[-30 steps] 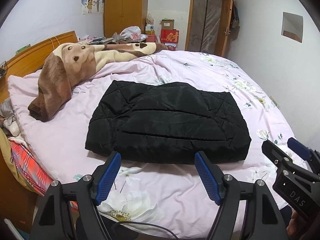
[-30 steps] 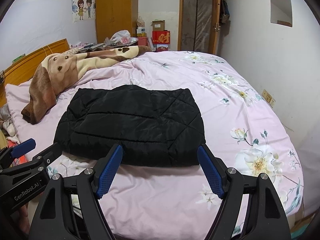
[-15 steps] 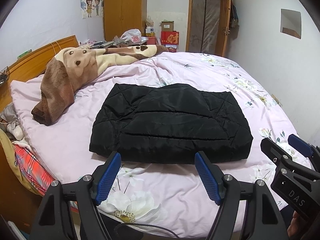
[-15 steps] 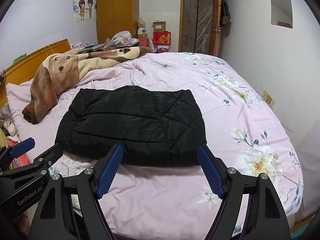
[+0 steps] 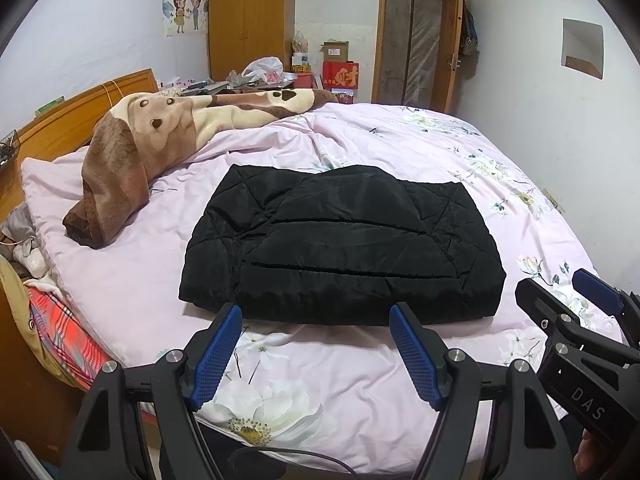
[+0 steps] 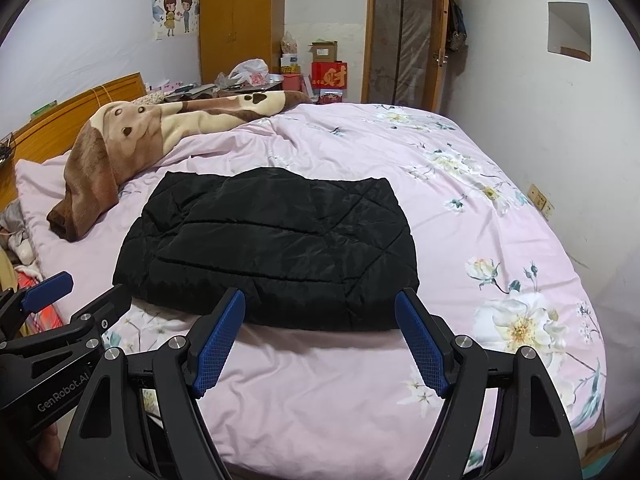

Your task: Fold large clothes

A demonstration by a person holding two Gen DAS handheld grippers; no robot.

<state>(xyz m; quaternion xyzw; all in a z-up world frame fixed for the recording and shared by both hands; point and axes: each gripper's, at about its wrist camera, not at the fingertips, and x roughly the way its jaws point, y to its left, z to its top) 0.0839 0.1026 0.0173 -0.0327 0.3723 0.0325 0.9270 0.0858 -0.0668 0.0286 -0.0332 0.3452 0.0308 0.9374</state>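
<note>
A black quilted jacket [image 5: 340,244] lies folded into a flat rectangle in the middle of the pink floral bed [image 5: 360,380]; it also shows in the right wrist view [image 6: 272,244]. My left gripper [image 5: 316,336] is open and empty, held above the bed's near edge just short of the jacket's front hem. My right gripper [image 6: 320,328] is open and empty at the same distance, beside the left one. Each gripper shows in the other's view: the right gripper [image 5: 576,300] at the right, the left gripper [image 6: 68,296] at the left.
A brown and cream plush blanket [image 5: 160,136] lies bunched at the far left by the wooden headboard [image 5: 60,128]. Plaid cloth [image 5: 60,328] hangs off the bed's left side. A wardrobe [image 5: 248,20], boxes [image 5: 340,72] and a door [image 5: 416,40] stand behind. A wall [image 5: 560,140] runs along the right.
Both grippers have drawn slightly back from the jacket and stay open. The jacket has not moved.
</note>
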